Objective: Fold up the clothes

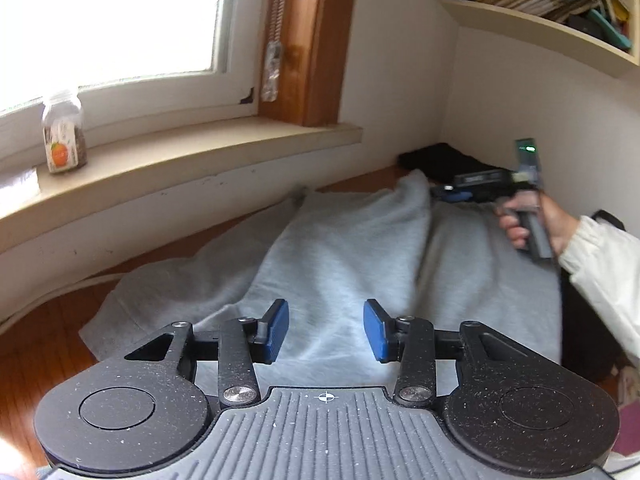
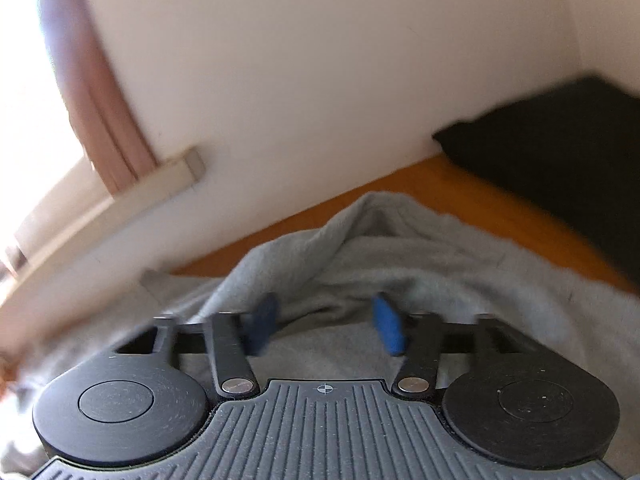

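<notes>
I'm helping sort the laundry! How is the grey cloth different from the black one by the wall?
The grey cloth is pale, spread wide and rumpled; the black cloth is dark and looks like a small neat pile. The grey cloth lies in the middle of the wooden surface; the black one sits in the corner. Both rest on that surface.

Light grey fleece garment (image 1: 340,252) spread on the wooden floor (image 1: 36,344) below the windowsill (image 1: 192,148), glass jar (image 1: 63,132) on the sill, folded black cloth (image 2: 560,152) behind the garment in the corner, bookshelf (image 1: 560,20) above.
</notes>
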